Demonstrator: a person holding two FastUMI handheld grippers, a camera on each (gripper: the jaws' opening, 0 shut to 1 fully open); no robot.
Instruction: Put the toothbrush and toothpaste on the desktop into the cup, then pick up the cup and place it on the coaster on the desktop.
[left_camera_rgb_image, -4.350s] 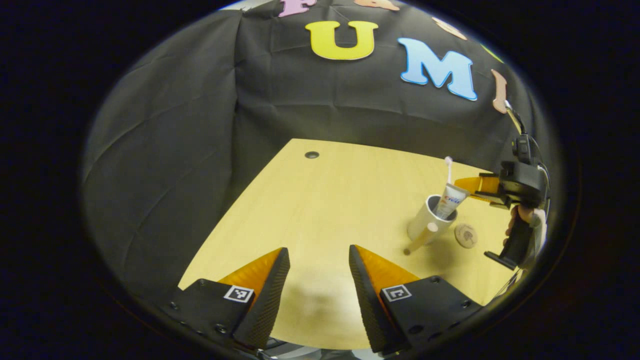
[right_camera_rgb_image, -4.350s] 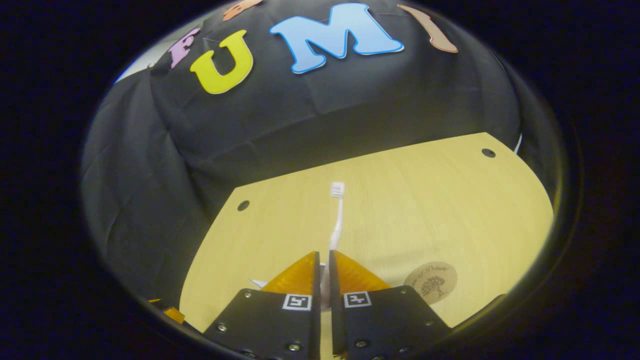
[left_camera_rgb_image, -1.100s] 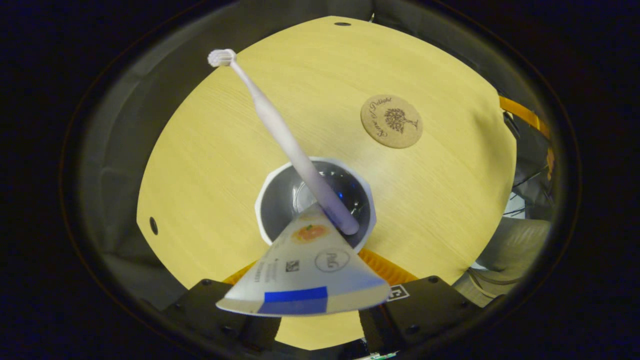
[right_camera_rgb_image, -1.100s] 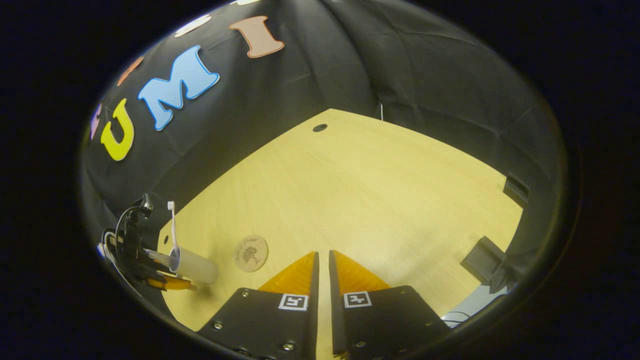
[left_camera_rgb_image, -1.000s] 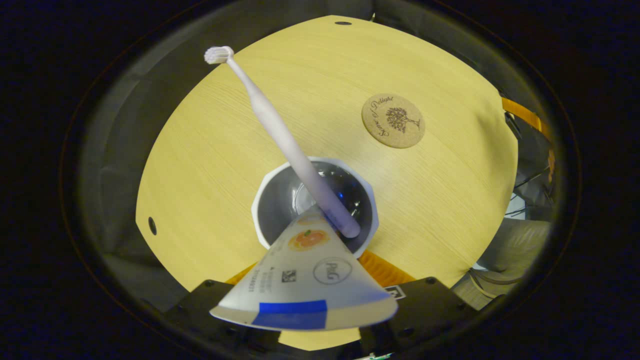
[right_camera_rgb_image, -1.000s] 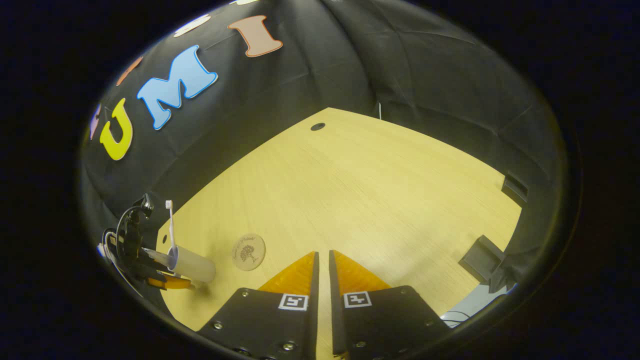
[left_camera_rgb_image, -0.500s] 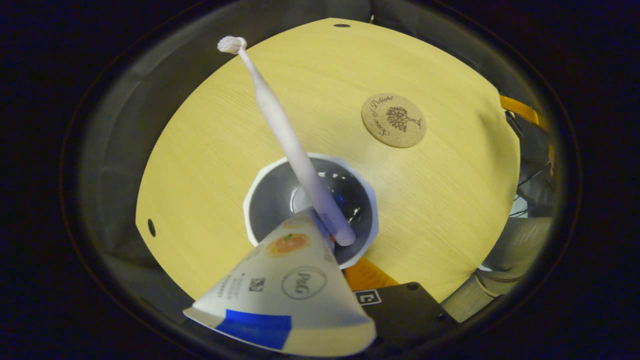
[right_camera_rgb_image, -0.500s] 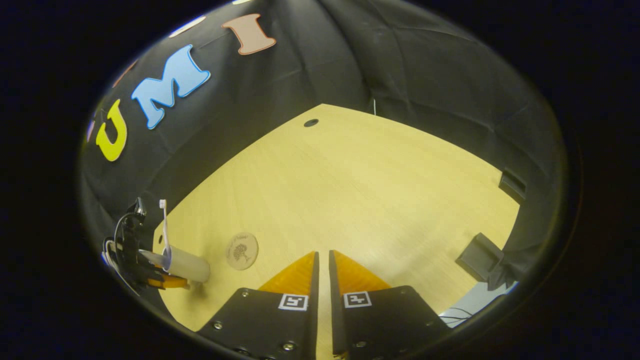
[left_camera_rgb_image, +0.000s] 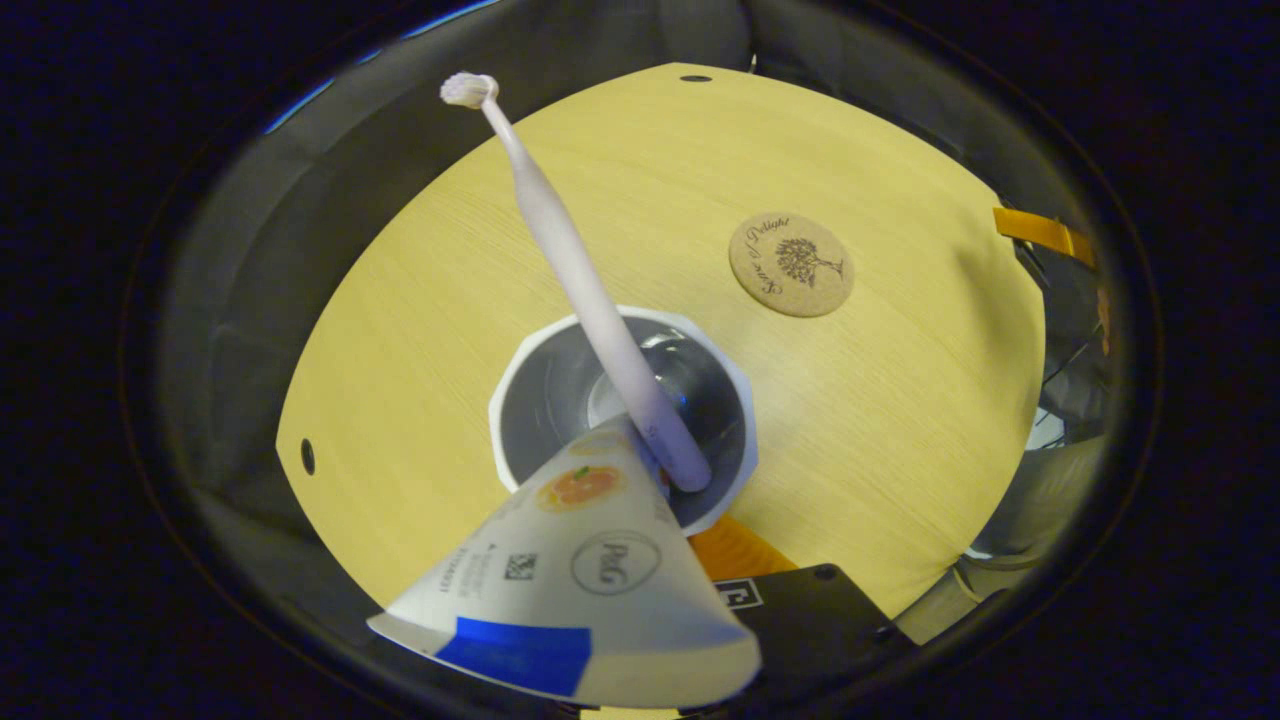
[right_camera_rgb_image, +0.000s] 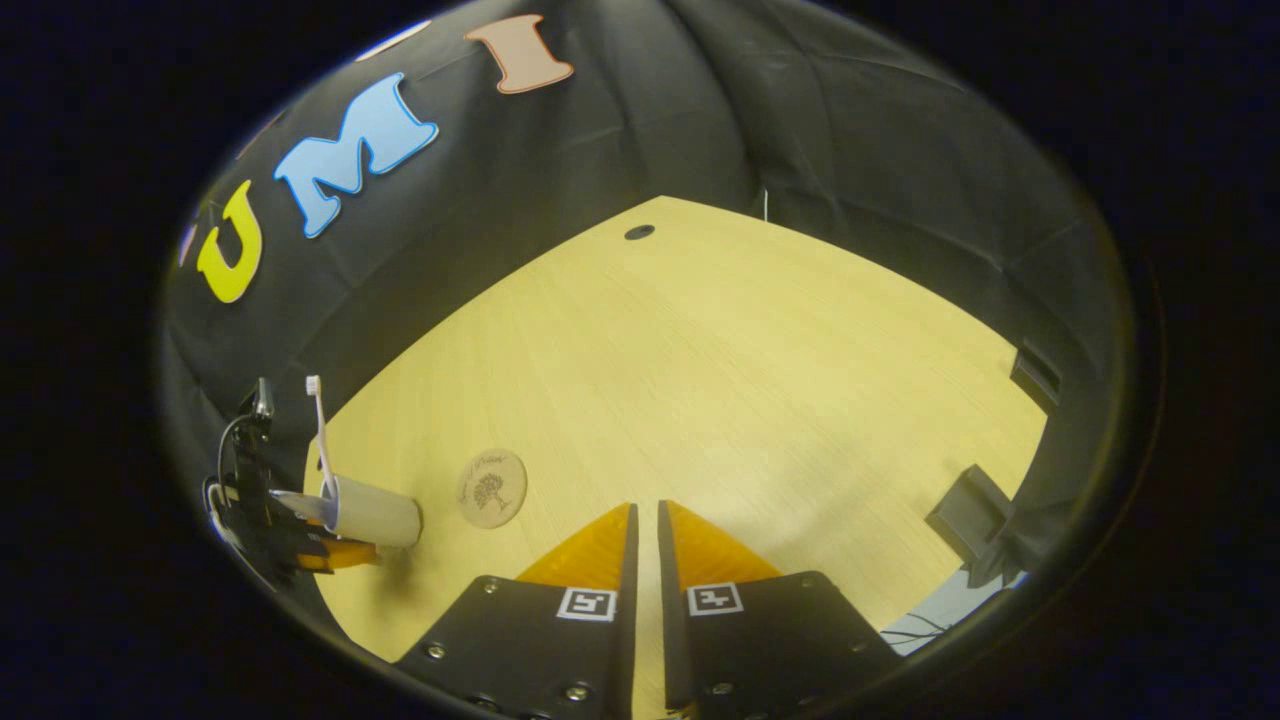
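**Fingers at the cup, coaster up ahead to the right**

Fingers first: on the left gripper (left_camera_rgb_image: 600, 550) one finger (left_camera_rgb_image: 735, 548) shows, tight against the cup's near rim. Its partner sits hidden under the toothpaste, so I cannot tell whether the grasp is closed. The right gripper (right_camera_rgb_image: 645, 510) is pinched nearly together on nothing, well off to the side.

On the pale wooden desktop (left_camera_rgb_image: 420, 300), the white cup (left_camera_rgb_image: 520, 360) stands straight ahead of the left fingers, mouth open to the camera. The toothpaste (left_camera_rgb_image: 580, 580) is in it, its flat crimped end fanning back over the fingers. The pale toothbrush (left_camera_rgb_image: 560, 240) leans away, long axis running forward-left, bristles up. The round cork coaster (left_camera_rgb_image: 791, 265) lies beyond the cup, forward-right, near but apart. The left gripper is clearly the nearer one, so the carry should go forward and right.
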